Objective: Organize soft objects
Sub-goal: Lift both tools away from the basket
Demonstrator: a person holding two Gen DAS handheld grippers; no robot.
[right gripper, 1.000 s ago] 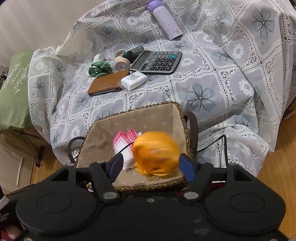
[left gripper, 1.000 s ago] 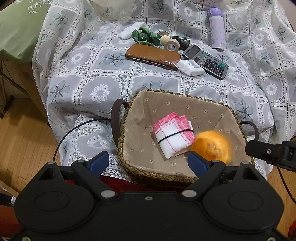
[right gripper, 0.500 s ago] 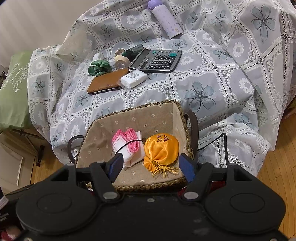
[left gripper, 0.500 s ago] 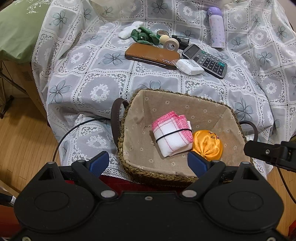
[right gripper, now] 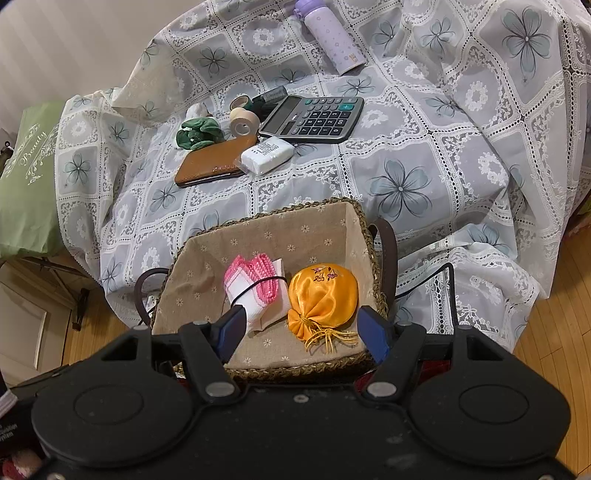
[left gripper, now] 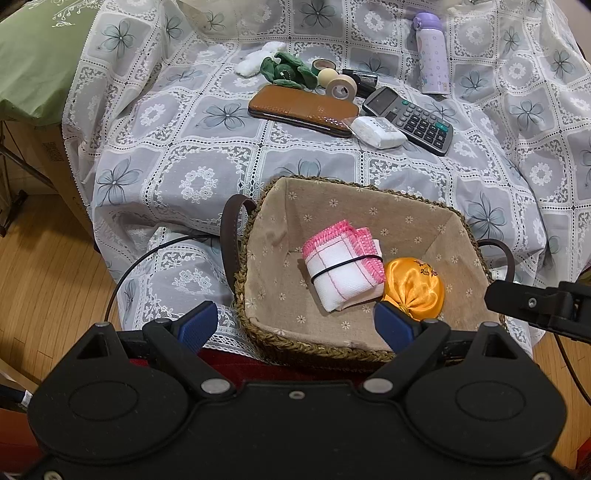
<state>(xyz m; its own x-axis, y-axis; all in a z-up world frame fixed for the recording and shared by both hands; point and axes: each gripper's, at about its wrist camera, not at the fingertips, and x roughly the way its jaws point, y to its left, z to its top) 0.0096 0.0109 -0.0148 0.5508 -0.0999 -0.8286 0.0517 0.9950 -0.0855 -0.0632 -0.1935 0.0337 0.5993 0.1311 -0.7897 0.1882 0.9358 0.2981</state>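
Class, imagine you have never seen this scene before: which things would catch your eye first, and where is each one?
The shiny orange pouch stands out most, lying in the lined woven basket beside a folded pink-edged cloth bound with a black band. Behind the basket, on the flowered tablecloth, a dark calculator sits among small clutter, with a lilac bottle lying farther back.

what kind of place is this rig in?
Likely a home room, not a lab: lace tablecloth draped over furniture, wooden floor, and a lined basket among household odds like a calculator.
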